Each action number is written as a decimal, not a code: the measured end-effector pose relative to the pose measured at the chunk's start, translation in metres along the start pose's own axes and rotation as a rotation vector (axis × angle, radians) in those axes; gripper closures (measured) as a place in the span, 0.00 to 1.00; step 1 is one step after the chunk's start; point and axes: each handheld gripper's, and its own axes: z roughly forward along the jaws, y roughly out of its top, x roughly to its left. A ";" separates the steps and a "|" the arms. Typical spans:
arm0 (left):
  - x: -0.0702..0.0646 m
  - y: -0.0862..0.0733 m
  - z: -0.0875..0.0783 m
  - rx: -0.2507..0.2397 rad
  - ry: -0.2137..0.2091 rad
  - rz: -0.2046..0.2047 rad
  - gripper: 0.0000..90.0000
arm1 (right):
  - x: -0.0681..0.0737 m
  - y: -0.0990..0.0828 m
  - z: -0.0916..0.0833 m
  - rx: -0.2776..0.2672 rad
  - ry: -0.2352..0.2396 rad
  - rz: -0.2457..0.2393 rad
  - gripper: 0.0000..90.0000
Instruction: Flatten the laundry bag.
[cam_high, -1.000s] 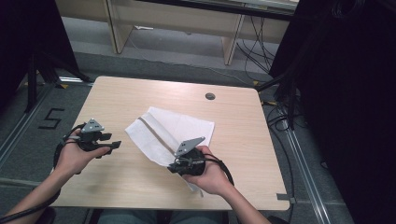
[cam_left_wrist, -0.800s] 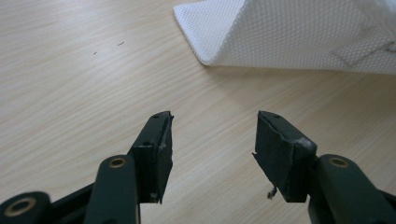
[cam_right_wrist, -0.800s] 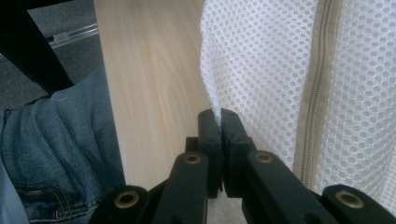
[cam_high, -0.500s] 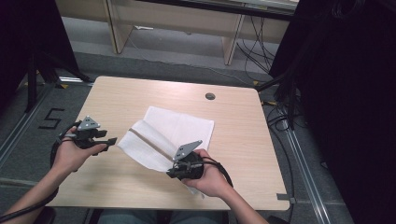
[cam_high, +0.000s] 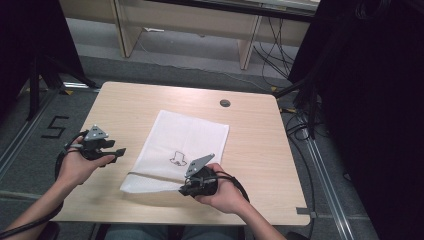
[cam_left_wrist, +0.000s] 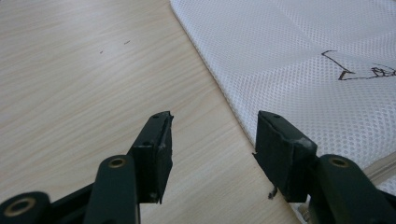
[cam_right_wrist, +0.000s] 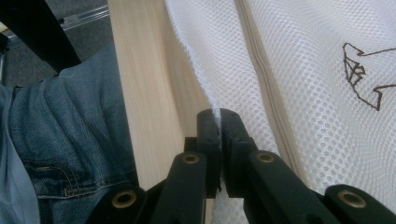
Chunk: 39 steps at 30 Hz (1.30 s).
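High view first: a pale wooden table (cam_high: 260, 145) with a white mesh bag (cam_high: 182, 150) lying flat near the middle, a small dark line drawing (cam_high: 177, 159) on its upper face. The right gripper (cam_high: 184, 190) sits at the bag's near edge, in the person's right hand (cam_high: 222, 192); from up here its jaw tips are too small and dark to read. The left gripper (cam_high: 120, 151) hovers off the bag's left side, apart from it, in the left hand (cam_high: 77, 167). Both forearms are cut off by the bottom edge. A round dark grommet (cam_high: 225, 103) sits in the table's far part.

Left gripper view: the two black jaws stand well spread, nothing between them but bare wood grain. The bag's (cam_left_wrist: 299, 70) edge runs diagonally just ahead of the right-hand jaw; fine honeycomb netting, soft fold lines. The drawing (cam_left_wrist: 359, 70) is cut off at the frame's right edge, so its subject stays unclear. A pale strip shows at the lower right, half hidden behind the jaw.

Right gripper view: the jaws are pressed together, pinching the thin edge of the bag (cam_right_wrist: 303, 70), which rises out of the pinch as a raised ridge. A zip-like seam (cam_right_wrist: 261, 60) runs lengthwise through the mesh. Part of the drawing (cam_right_wrist: 364, 74) shows at right, again clipped. Blue denim (cam_right_wrist: 60, 154) on the person's lap fills the left, below the table edge (cam_right_wrist: 140, 70).
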 end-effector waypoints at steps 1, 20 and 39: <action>-0.002 0.000 0.002 -0.008 -0.001 -0.004 0.51 | 0.000 -0.001 0.000 0.003 -0.002 0.013 0.97; -0.039 0.000 0.024 0.050 -0.181 0.051 0.74 | -0.058 -0.031 -0.032 0.009 -0.224 0.363 1.00; -0.059 -0.010 0.051 0.244 -0.216 0.110 0.91 | -0.057 -0.042 -0.002 0.257 -0.174 0.379 1.00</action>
